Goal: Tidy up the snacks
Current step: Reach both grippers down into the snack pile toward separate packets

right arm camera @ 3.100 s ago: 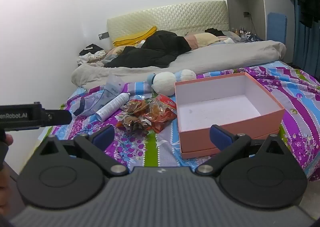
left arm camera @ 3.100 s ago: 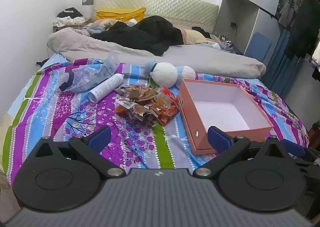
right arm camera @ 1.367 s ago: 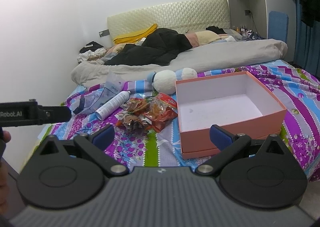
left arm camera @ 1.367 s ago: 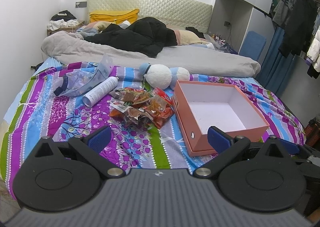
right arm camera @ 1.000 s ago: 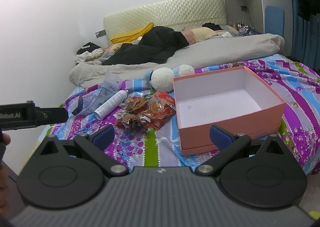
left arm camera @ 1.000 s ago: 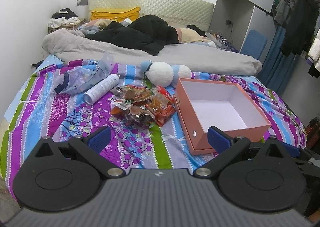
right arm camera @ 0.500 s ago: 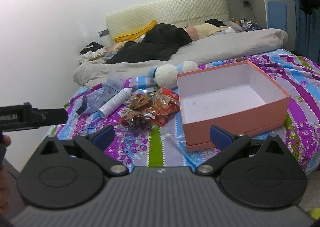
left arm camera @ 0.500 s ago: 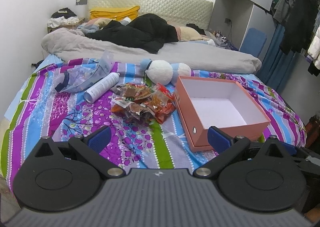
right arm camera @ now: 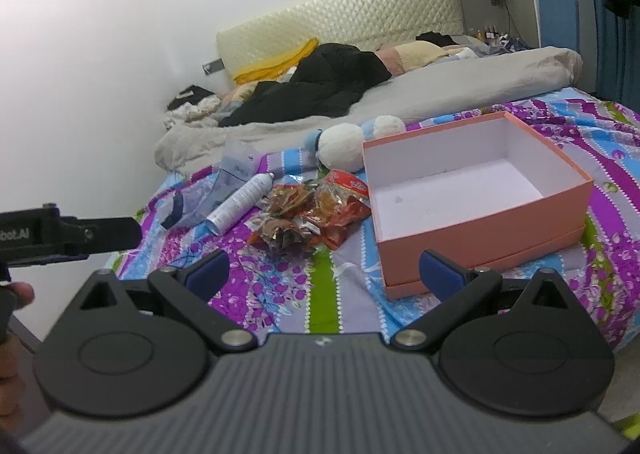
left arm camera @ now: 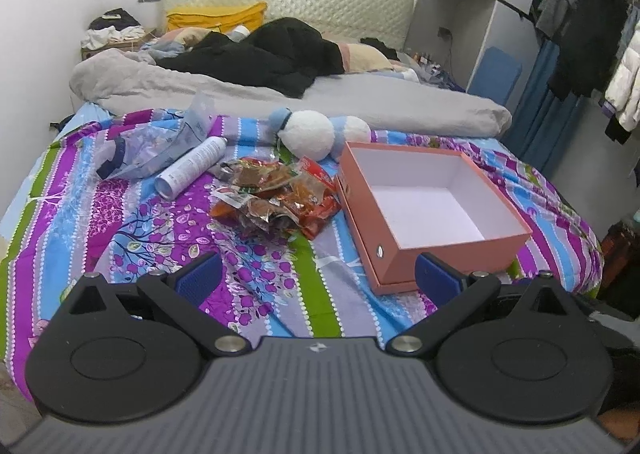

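A pile of red and orange snack packets (left arm camera: 276, 197) lies on the striped bedspread, left of an open, empty pink box (left arm camera: 432, 209). My left gripper (left arm camera: 318, 278) is open and empty, held near the foot of the bed, well short of the snacks. In the right wrist view the snack packets (right arm camera: 312, 213) and the pink box (right arm camera: 476, 205) lie ahead. My right gripper (right arm camera: 324, 270) is open and empty, in front of the box's near left corner. The left gripper's body shows at the left edge (right arm camera: 68, 238).
A white spray can (left arm camera: 190, 171), a clear plastic bag (left arm camera: 148, 145) and a white and blue plush toy (left arm camera: 316, 131) lie behind the snacks. A grey duvet (left arm camera: 360, 101) and black clothes (left arm camera: 272, 57) fill the far bed. Hanging clothes (left arm camera: 592, 37) are at the right.
Both grippers have drifted slightly closer to the bed, so the snacks and box look a little larger. Both stay open and empty; nothing on the bed has moved.
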